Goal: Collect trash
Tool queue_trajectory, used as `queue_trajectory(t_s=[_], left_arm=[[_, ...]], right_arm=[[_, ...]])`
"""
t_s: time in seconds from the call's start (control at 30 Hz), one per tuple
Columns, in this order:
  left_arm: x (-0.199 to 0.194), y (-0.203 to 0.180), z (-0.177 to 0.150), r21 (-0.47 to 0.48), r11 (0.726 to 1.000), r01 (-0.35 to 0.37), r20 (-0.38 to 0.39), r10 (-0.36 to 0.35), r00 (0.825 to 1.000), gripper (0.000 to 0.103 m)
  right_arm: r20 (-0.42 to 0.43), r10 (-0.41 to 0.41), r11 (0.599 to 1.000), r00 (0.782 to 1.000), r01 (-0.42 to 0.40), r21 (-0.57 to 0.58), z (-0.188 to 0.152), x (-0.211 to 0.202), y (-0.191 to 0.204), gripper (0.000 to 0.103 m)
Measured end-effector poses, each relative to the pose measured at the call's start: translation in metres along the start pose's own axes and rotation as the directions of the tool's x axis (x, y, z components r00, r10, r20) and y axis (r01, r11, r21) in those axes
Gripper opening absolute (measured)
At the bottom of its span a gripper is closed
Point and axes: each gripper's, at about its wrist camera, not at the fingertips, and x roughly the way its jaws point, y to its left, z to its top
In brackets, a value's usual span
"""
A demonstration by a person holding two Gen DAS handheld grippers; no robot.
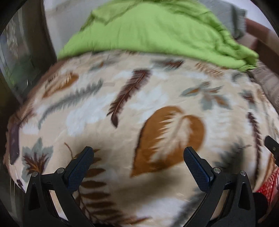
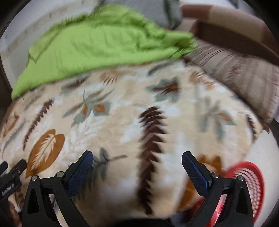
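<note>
Left claw (image 1: 138,153): black frame, two blue textured pads, jaws spread wide, nothing between them. Right claw (image 2: 137,158): same build, likewise spread wide and empty. Beneath and ahead of both: cream plush blanket printed with brown, tan and grey-green leaves and feathers (image 1: 157,97) (image 2: 122,122), covering a bed; both views blurred. Beyond the blanket, past the tips of each claw: crumpled lime-green cloth (image 1: 153,29) (image 2: 104,41), lying along the blanket's far edge. Behind that, to the right: grey fabric item (image 2: 162,12) and a brown-and-tan striped cushion (image 2: 244,76) (details too smeared to tell more). Low and right of the right claw, partly behind its right finger: red perforated plastic basket (image 2: 251,176), at the blanket's near edge; a sliver of it shows at the lower right of the left wrist view (image 1: 268,181). Trash items: none that can be made out in either view.
</note>
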Motion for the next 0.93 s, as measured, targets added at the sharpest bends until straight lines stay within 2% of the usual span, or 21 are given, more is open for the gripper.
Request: queue_trajectory(t_s=[0.07,0.13,0.2,0.3,0.37,0.5,0.6,0.7,0.77,0.93], left_arm=[[0.018,0.009,0.003,-0.040,0.999,-0.004,-0.046,0.002,0.999,0.102],[0.030,0.010,0.006,-0.057,0.998,-0.005,-0.077,0.001,0.997,0.102],[0.041,0.010,0.009,-0.068,0.998,-0.009,-0.096,0.003,0.995,0.102],[0.043,0.001,0.011,-0.043,0.998,-0.040,-0.062,0.037,0.997,0.102],[0.044,-0.004,0.011,-0.034,0.998,-0.048,-0.042,0.047,0.998,0.103],[0.044,-0.007,0.009,-0.026,0.999,-0.044,-0.002,0.044,0.999,0.103],[0.039,-0.009,0.005,-0.035,0.999,-0.035,0.006,0.035,0.999,0.103],[0.034,-0.009,-0.001,-0.032,0.999,-0.032,0.012,0.032,0.999,0.103],[0.042,-0.005,0.009,-0.035,0.999,-0.023,0.007,0.023,1.000,0.103],[0.038,-0.011,0.007,-0.030,0.999,-0.021,0.010,0.022,1.000,0.103]], right_arm=[[-0.093,0.043,0.999,0.995,-0.044,-0.014,0.016,0.037,0.020,0.103],[-0.123,0.039,0.999,0.992,-0.042,-0.022,0.026,0.061,0.034,0.103],[-0.121,0.037,0.998,0.992,-0.041,-0.036,0.037,0.084,0.049,0.103],[-0.075,0.014,0.998,0.997,-0.018,-0.060,0.044,0.104,0.064,0.103],[-0.075,-0.014,0.996,0.997,0.007,-0.090,0.045,0.118,0.071,0.103],[-0.054,-0.002,0.996,0.999,-0.003,-0.085,0.047,0.120,0.070,0.103],[0.009,0.003,0.997,1.000,-0.003,-0.081,0.039,0.118,0.070,0.103],[0.005,0.008,0.997,1.000,-0.007,-0.078,0.041,0.119,0.070,0.103],[0.004,0.007,0.997,1.000,-0.006,-0.079,0.041,0.120,0.070,0.103],[0.004,0.007,0.997,1.000,-0.007,-0.078,0.041,0.119,0.070,0.103]])
